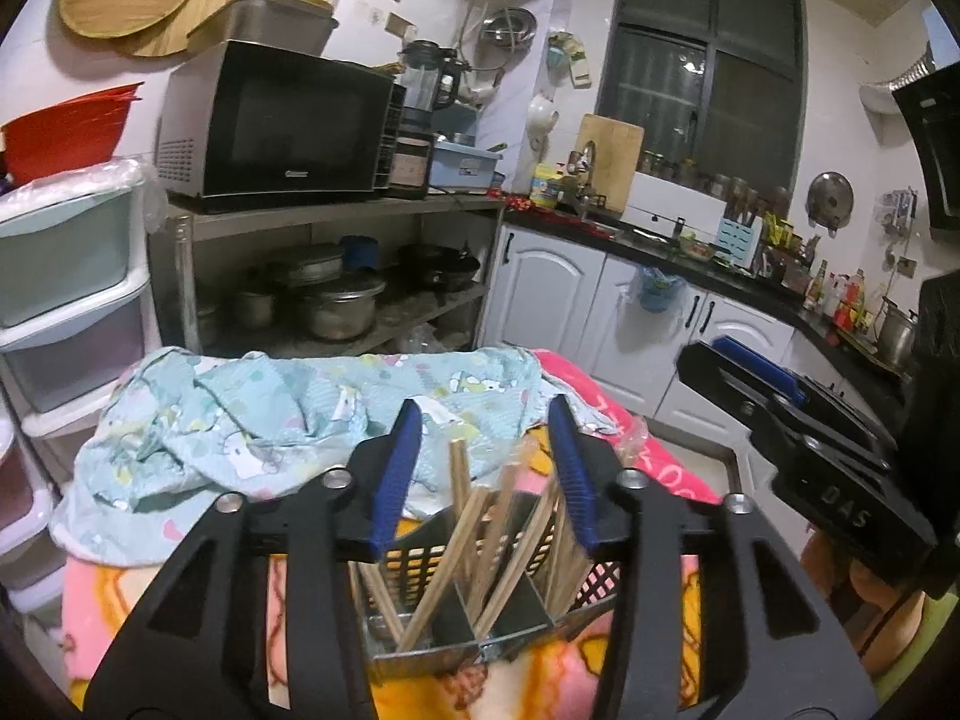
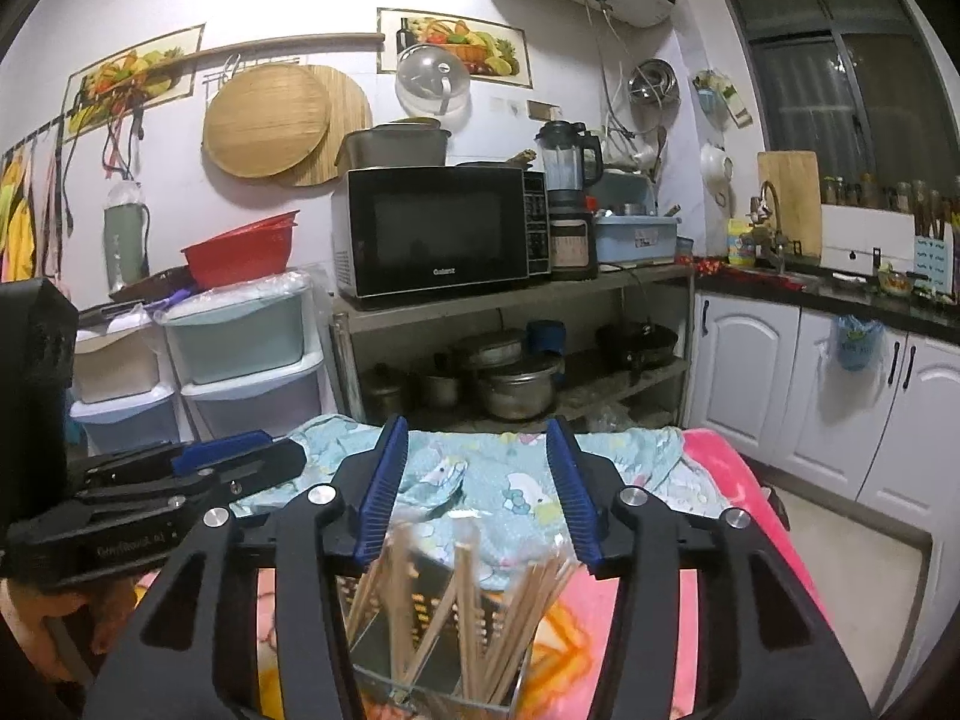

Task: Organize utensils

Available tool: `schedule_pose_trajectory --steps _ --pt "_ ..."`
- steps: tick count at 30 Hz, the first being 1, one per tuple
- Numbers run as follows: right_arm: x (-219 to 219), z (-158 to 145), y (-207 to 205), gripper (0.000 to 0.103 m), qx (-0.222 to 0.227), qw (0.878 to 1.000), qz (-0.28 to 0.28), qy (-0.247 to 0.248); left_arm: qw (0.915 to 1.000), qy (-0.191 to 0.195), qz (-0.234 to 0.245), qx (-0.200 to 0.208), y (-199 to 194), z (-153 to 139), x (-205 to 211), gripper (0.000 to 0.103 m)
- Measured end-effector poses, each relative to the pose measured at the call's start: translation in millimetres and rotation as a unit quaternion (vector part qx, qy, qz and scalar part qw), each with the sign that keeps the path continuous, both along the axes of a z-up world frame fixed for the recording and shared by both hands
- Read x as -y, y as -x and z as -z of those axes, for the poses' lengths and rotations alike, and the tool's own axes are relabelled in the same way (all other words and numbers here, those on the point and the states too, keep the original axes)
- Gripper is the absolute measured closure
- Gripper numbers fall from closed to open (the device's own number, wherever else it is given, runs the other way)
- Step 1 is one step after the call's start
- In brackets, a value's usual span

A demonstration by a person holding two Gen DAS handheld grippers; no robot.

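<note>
1. Left hand-held gripper (image 1: 483, 471): jaws released, blue pads apart, nothing pressed between them. It sits above a metal utensil holder (image 1: 480, 594).
2. The utensil holder has perforated walls and inner dividers (several compartments); it stands on a pink and orange blanket (image 1: 108, 612) at the near edge of the left wrist view.
3. Wooden chopsticks (image 1: 462, 546) stand tilted in the holder's compartments; their tips rise into the gap between the left pads, with no contact visible.
4. Right hand-held gripper (image 2: 483, 486): jaws also released, pads apart, gripping nothing. Below it, chopsticks (image 2: 462, 606) fan out from the holder (image 2: 420, 618) (blurred here).
5. A light blue patterned cloth (image 1: 252, 420) lies crumpled on the blanket just beyond the holder, on the far side.
6. The right hand-held gripper shows at the right edge of the left wrist view; the left one shows at the left edge of the right wrist view, so the two are side by side.
7. Far background: a microwave (image 2: 438, 234) on a metal shelf (image 2: 516, 294), pots (image 2: 516, 387) below it, and white cabinets (image 2: 774, 384) to the right.
</note>
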State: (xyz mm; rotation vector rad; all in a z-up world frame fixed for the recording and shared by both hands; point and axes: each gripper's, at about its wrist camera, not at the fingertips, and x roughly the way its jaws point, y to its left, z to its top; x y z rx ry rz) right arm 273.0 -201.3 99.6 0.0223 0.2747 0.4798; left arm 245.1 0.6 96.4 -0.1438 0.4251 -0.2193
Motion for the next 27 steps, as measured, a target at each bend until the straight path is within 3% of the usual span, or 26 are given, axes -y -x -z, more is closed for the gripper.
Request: schedule_pose_trajectory --steps 2,4,7,9,17,27 --pt "1.8 0.8 3.9 0.05 0.001 1.0 0.003 0.003 1.0 0.003 -0.006 0.001 3.3 -1.8 -3.6 0.051" --pt "5.1 2.0 8.3 0.047 -0.002 1.0 0.005 0.003 0.9999 0.007 -0.015 0.002 7.1 -4.1 -7.8 0.034" --pt "9.9 2.5 14.0 0.043 -0.007 1.0 0.006 0.001 0.9996 0.012 -0.026 0.003 13.0 -8.7 -13.3 0.017" --pt "12.7 2.6 18.1 0.041 -0.008 1.0 0.007 0.001 0.9994 0.014 -0.031 0.005 18.5 -11.7 -16.9 0.011" --pt "22.3 3.9 42.2 0.025 -0.008 1.0 0.008 -0.002 0.9995 0.013 -0.029 0.007 39.8 -16.1 -19.6 0.011" --pt "36.2 12.7 79.4 0.013 -0.016 1.0 0.01 0.001 0.9994 0.003 -0.031 -0.015 67.2 -4.4 -16.7 0.011"
